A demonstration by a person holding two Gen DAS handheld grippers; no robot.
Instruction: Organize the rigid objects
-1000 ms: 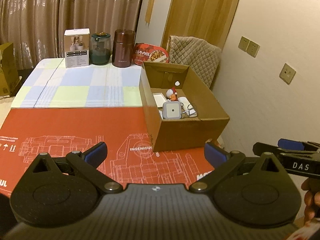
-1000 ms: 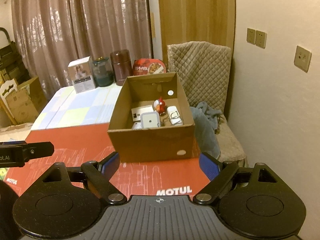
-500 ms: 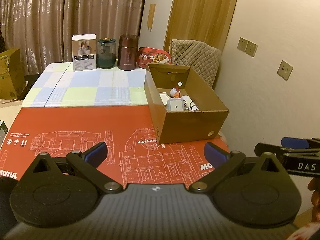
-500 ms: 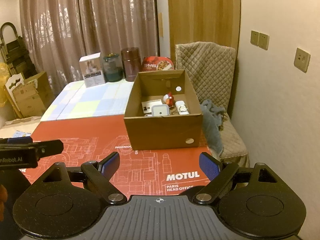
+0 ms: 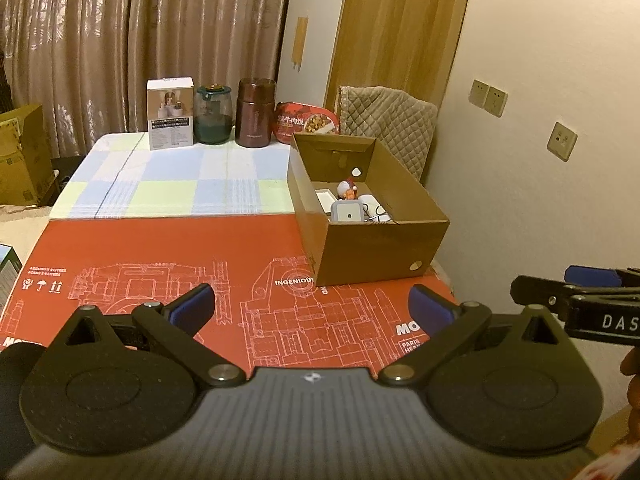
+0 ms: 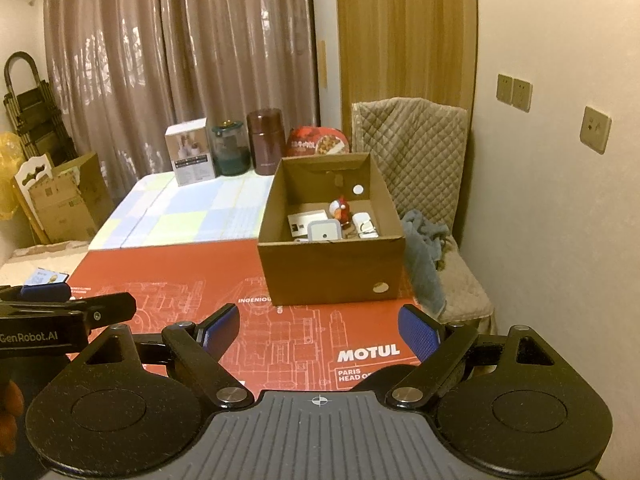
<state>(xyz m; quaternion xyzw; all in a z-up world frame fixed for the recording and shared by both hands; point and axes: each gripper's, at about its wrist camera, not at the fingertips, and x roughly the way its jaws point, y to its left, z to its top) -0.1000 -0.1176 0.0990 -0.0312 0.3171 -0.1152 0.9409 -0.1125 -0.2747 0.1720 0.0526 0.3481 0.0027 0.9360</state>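
A worktop [image 6: 192, 216] covered by a pastel checked cloth [image 5: 180, 184] at the far end and a red printed sheet [image 5: 168, 264] nearer. On it: an open cardboard box [image 6: 328, 276], and 4 items along the far edge: white carton [image 5: 170, 114], green jar [image 5: 213, 116], brown flask [image 5: 256, 114], red food tub [image 5: 306, 124].

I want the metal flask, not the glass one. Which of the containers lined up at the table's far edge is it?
The tall dark brown cylindrical flask, opaque all over, standing between the see-through green-lidded glass jar and the red food bowl.
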